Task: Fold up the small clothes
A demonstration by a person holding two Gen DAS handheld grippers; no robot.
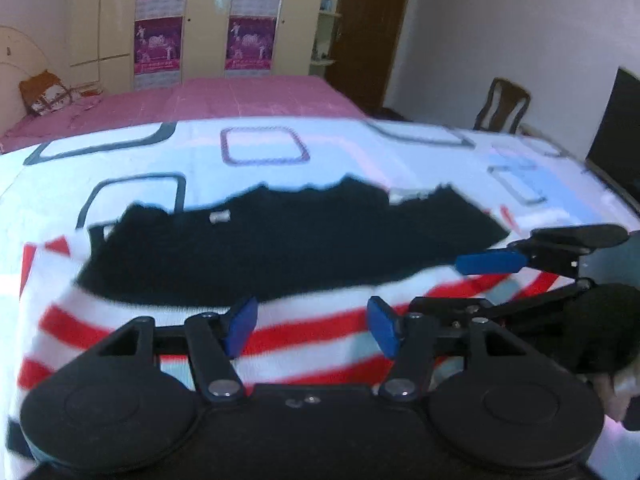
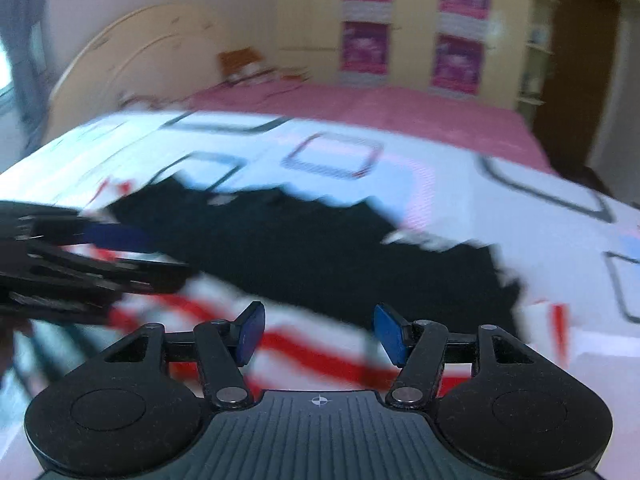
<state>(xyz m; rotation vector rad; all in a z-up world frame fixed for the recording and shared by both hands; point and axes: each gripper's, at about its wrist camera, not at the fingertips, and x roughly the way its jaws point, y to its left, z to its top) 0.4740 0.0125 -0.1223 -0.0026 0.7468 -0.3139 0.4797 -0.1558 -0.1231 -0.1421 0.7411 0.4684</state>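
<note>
Fingers [image 1: 246, 324] parted, both grippers empty | striped garment [image 1: 304, 332] blurred | near edge hidden

No text can be read in either view. Print is carried by the purple posters [image 1: 160, 42] on the wardrobe doors [image 1: 204, 16], but it is too small and blurred to be made out.

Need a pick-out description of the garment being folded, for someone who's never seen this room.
Start at the white sheet with square outlines that covers the near part of the bed. The garment lies flat on it, just ahead of both grippers. It is the only clothing there: a black panel on top, with red and white stripes around its near edge.
</note>
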